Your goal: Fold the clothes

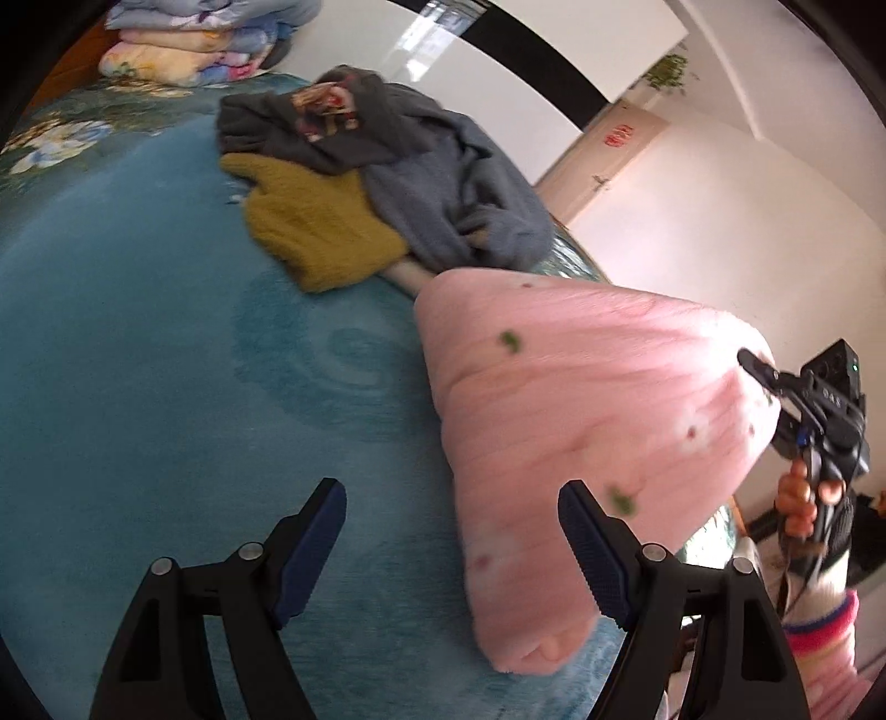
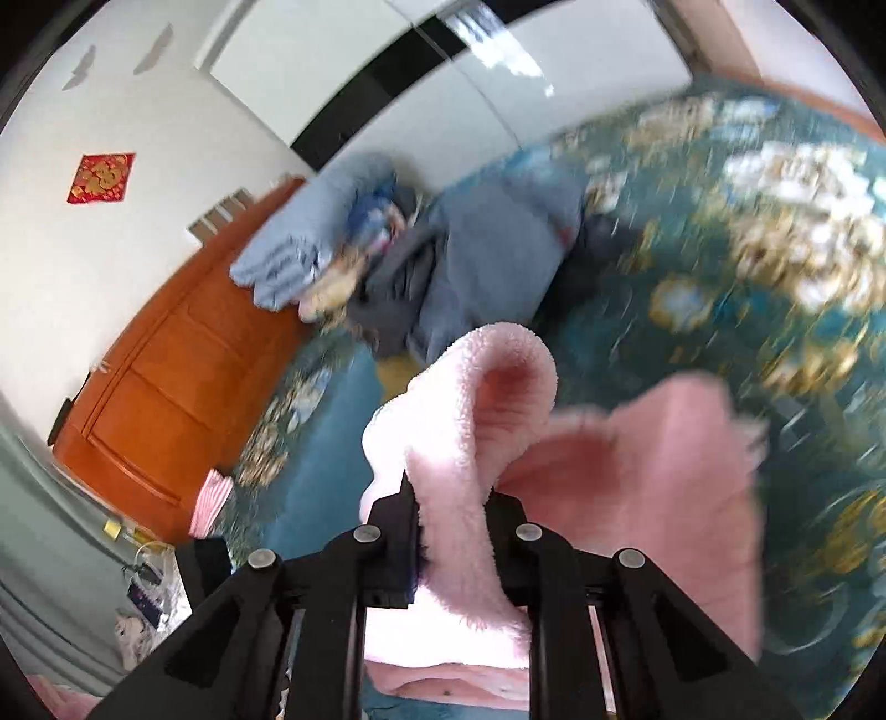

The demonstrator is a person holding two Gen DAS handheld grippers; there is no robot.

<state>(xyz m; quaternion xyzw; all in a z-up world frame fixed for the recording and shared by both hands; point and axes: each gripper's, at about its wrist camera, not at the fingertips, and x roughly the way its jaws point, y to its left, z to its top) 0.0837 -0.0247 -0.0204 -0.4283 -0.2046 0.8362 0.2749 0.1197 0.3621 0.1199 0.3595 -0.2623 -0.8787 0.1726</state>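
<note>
Fluffy pink garment (image 2: 459, 498), green-flecked, bunched, lifted off bed (image 1: 138, 360)

1. A bedroom in a home: a bed under a teal floral bedspread (image 1: 138, 343) fills the space ahead of the left claw.
2. Folded quilts (image 1: 183, 50) are stacked far ahead and to the left of that claw.
3. Unfolded clothes (image 1: 376, 183) are heaped straight ahead of it.
4. An orange wooden wardrobe (image 2: 166, 387) and a red paper wall decoration (image 2: 101, 177) lie left of the right claw.
</note>
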